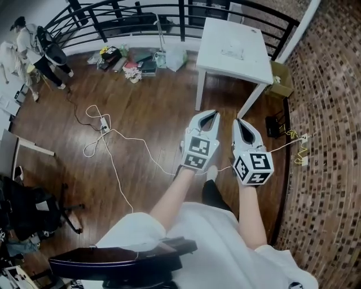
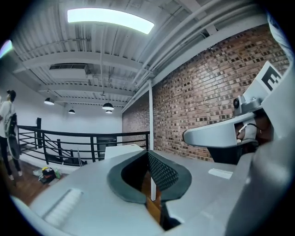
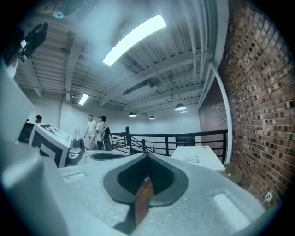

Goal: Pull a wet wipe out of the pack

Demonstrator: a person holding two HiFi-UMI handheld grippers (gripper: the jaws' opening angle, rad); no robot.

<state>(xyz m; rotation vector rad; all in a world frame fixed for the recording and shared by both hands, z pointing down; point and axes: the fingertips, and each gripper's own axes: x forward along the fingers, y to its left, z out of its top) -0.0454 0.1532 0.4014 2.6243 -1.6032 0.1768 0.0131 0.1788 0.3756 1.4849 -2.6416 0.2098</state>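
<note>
A white table [image 1: 234, 31] stands ahead by the black railing, with a flat pale pack [image 1: 232, 54] lying on it, too small to make out in detail. Both grippers are held out side by side over the wooden floor, well short of the table. My left gripper [image 1: 211, 114] has its jaws together with nothing between them, and its tips [image 2: 148, 154] meet in the left gripper view. My right gripper [image 1: 239, 122] is shut and empty too [image 3: 147, 156]. The table [image 3: 198, 154] shows beyond the right jaws, with the pack [image 3: 191, 158] a faint patch on top.
A brick wall [image 1: 333, 130] runs along the right. A cardboard box [image 1: 280, 79] sits beside the table. A white cable with a power strip [image 1: 103, 125] trails over the floor. Clutter [image 1: 132, 62] lies by the railing [image 1: 141, 11]. People [image 3: 97, 131] stand far left.
</note>
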